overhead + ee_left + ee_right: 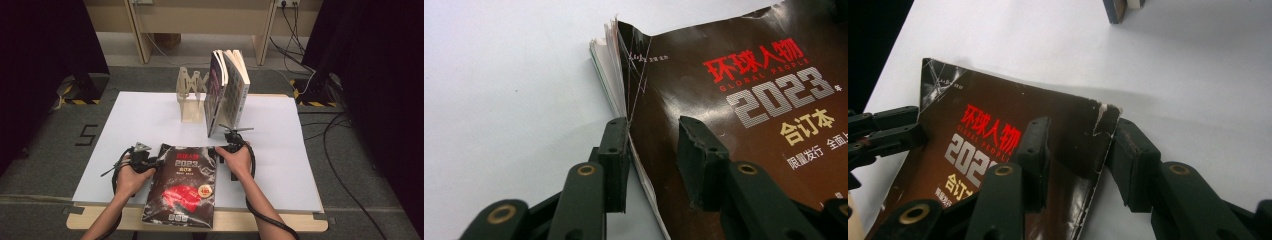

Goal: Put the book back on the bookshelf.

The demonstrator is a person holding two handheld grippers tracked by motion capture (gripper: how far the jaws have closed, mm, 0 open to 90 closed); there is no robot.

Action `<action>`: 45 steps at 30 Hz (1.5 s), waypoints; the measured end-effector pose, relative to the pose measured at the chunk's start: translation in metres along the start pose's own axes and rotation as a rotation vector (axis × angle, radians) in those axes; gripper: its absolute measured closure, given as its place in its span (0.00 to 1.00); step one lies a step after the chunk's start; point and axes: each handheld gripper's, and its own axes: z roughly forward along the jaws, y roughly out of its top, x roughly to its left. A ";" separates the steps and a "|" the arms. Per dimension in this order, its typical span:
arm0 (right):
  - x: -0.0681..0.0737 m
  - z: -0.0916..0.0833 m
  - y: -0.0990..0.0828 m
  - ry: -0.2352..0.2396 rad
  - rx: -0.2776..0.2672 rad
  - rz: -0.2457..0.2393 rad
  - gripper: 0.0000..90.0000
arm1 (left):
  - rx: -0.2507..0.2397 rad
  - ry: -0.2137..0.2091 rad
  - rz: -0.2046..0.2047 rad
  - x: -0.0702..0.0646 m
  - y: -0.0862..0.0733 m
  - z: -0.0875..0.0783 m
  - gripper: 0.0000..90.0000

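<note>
A thick dark magazine [183, 184] lay flat on the white sheet [135, 120] covering the table, its bottom end reaching out past the sheet's near edge. The left gripper [142, 159] sat at the magazine's upper left corner; in the left gripper view [651, 150] one jaw stood on the sheet against the page edges and the other over the cover, so the corner lay between them, though whether the pads pressed on it could not be told. The right gripper [226, 148] sat at the magazine's upper right corner; in the right gripper view [1075, 150] its jaws straddled that worn corner, one above the cover and one beyond the edge on the sheet, with gaps visible, so they stood open. Beyond the magazine, a wooden rack [192, 95] held upright books [227, 90].
</note>
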 end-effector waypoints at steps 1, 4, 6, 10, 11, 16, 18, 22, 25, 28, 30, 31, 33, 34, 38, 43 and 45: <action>0.000 0.000 0.000 -0.001 0.003 -0.002 0.69 | 0.000 0.000 0.000 0.000 0.000 0.000 0.72; 0.004 -0.001 0.000 0.003 0.010 -0.010 0.70 | 0.001 0.002 0.003 -0.001 0.000 0.000 0.72; 0.007 -0.002 0.000 0.002 0.010 -0.012 0.71 | -0.002 0.004 0.003 -0.001 0.000 0.000 0.72; 0.009 -0.004 0.002 -0.006 0.030 -0.034 0.78 | 0.000 -0.001 0.000 0.000 0.000 0.000 0.72; 0.009 -0.003 0.002 -0.002 0.037 -0.029 0.79 | -0.001 -0.001 0.001 0.000 0.000 0.000 0.72; 0.010 -0.005 0.002 0.016 0.036 -0.029 0.87 | -0.001 -0.002 0.003 0.000 -0.001 -0.001 0.72; 0.012 -0.006 0.003 0.027 0.039 -0.027 0.91 | 0.003 -0.005 0.008 0.001 0.000 -0.001 0.72; 0.016 -0.012 0.006 0.070 0.033 -0.027 0.95 | 0.007 -0.008 0.012 0.002 0.000 -0.002 0.72; 0.020 -0.017 0.008 0.102 0.014 -0.022 0.97 | 0.005 -0.012 0.007 0.005 0.001 -0.003 0.69; 0.024 -0.022 0.009 0.120 -0.016 -0.029 0.97 | -0.019 -0.003 -0.023 0.010 0.004 -0.010 0.60; 0.028 -0.025 0.009 0.128 -0.030 -0.030 0.97 | -0.040 0.003 -0.038 0.014 0.007 -0.014 0.56; 0.030 -0.028 0.010 0.134 -0.037 -0.034 0.98 | -0.050 0.005 -0.043 0.016 0.008 -0.017 0.55; 0.034 -0.032 0.011 0.140 -0.058 -0.040 0.98 | -0.074 0.004 -0.059 0.018 0.010 -0.021 0.52; 0.036 -0.035 0.011 0.138 -0.067 -0.046 0.98 | -0.087 0.004 -0.062 0.019 0.012 -0.024 0.51; 0.043 -0.045 0.014 0.145 -0.112 -0.065 0.98 | -0.119 -0.006 -0.068 0.019 0.017 -0.030 0.46; 0.051 -0.057 0.016 0.134 -0.149 -0.085 0.98 | -0.155 0.005 -0.064 0.019 0.019 -0.034 0.41; 0.053 -0.060 0.017 0.136 -0.166 -0.092 0.98 | -0.155 -0.003 -0.070 0.019 0.019 -0.034 0.41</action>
